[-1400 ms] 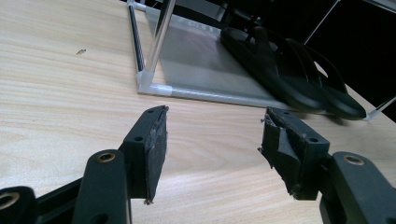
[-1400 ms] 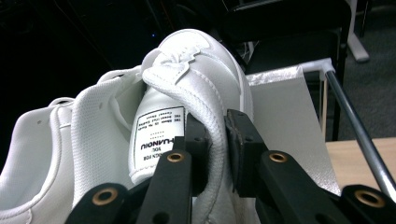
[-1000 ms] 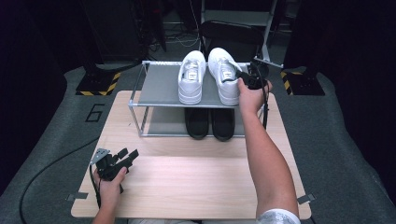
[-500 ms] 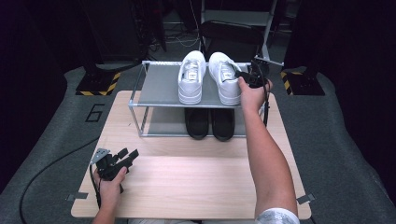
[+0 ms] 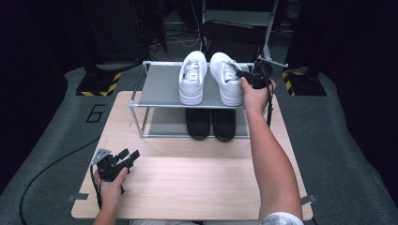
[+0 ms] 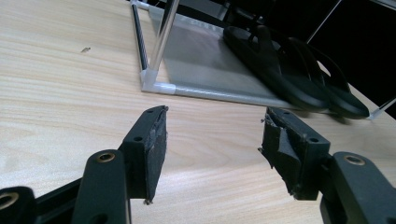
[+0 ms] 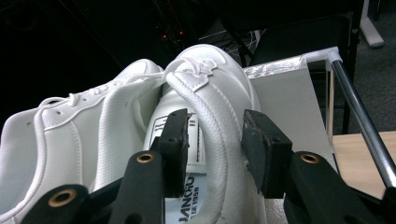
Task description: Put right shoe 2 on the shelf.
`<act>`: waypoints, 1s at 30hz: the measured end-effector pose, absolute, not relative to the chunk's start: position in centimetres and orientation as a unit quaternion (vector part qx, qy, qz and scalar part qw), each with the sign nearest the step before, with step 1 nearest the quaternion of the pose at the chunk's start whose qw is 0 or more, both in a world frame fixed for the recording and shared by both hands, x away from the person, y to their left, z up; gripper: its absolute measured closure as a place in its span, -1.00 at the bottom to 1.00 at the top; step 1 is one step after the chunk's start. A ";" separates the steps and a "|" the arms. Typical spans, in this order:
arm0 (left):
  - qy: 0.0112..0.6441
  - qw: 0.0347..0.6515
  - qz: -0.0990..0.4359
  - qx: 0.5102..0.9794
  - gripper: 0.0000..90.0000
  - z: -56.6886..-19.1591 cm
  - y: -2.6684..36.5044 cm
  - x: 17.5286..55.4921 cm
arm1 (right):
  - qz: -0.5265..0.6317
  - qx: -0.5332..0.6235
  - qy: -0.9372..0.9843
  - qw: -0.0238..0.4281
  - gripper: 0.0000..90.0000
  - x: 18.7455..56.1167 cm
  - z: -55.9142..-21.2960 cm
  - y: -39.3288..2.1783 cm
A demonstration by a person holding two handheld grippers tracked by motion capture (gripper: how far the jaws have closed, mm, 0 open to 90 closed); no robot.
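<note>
Two white sneakers stand side by side on the top shelf of a metal rack (image 5: 159, 86). My right gripper (image 5: 241, 74) is at the right sneaker (image 5: 227, 77). Its jaws straddle the padded collar of that sneaker (image 7: 210, 93), one pad inside the shoe and one outside. The jaws have just been opening, and the pads now stand slightly off the collar. The left sneaker (image 5: 192, 77) lies close beside it. My left gripper (image 5: 133, 154) rests low over the wooden table (image 5: 187, 187) at the front left, open with nothing between its fingers (image 6: 154, 140).
A pair of black slippers (image 5: 211, 124) sits on the rack's lower shelf (image 6: 205, 60). The rack's right rail (image 7: 359, 112) runs beside my right gripper. Grey floor mats surround the table, and dark equipment stands behind the rack.
The right gripper's jaws have spread apart around the sneaker's collar. Both hands and both sneakers stay where they were.
</note>
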State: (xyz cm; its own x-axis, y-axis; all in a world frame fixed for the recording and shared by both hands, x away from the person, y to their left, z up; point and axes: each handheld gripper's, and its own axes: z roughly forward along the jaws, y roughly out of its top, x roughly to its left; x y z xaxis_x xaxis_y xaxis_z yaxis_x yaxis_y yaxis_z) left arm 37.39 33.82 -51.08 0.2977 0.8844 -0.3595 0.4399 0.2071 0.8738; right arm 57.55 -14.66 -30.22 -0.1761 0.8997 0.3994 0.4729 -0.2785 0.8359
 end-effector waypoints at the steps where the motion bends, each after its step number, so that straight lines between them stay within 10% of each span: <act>1: 0.556 0.542 0.204 0.596 -0.10 -51.1 33.8 37.4 | 0.518 0.607 0.565 0.208 0.36 57.4 -30.1 -14.6; 30: 0.557 0.531 0.206 0.604 -0.14 -51.2 33.7 37.2 | 0.560 0.503 0.628 0.197 -0.04 48.7 -28.5 -15.7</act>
